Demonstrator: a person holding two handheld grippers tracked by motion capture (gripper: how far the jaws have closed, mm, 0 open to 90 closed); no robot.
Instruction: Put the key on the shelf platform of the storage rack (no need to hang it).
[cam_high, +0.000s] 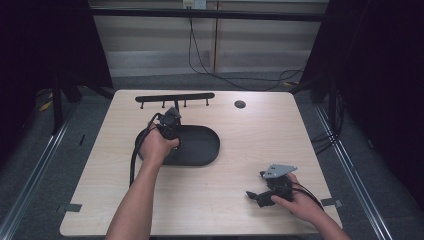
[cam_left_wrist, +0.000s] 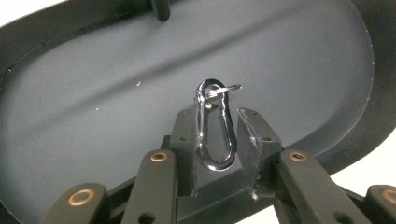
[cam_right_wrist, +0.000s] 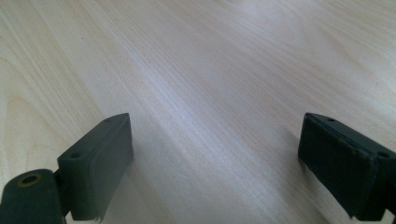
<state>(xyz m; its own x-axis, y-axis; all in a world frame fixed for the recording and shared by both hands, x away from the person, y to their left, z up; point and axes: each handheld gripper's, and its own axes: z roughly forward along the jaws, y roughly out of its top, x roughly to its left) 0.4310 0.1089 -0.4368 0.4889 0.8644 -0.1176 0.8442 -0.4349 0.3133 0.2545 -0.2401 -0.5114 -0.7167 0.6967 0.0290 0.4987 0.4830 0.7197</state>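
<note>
A silver carabiner clip (cam_left_wrist: 201, 130) with a small key ring (cam_left_wrist: 224, 90) at its top stands upright between the jaws of my left gripper (cam_left_wrist: 217, 114), which is shut on it. It hangs just above the floor of a black oval tray (cam_left_wrist: 116, 93). In the high view the left gripper (cam_high: 172, 131) is over the left end of the tray (cam_high: 202, 145), with a hand wrapped around it. My right gripper (cam_right_wrist: 215, 154) has its jaws wide open over bare wood, nothing between them. It rests near the table's front right (cam_high: 256, 190).
A black bar with several pegs (cam_high: 175, 97) lies along the table's far edge, behind the tray. A round cable hole (cam_high: 240, 104) sits to its right. The light wooden tabletop (cam_high: 260, 145) has free room between the tray and the right gripper.
</note>
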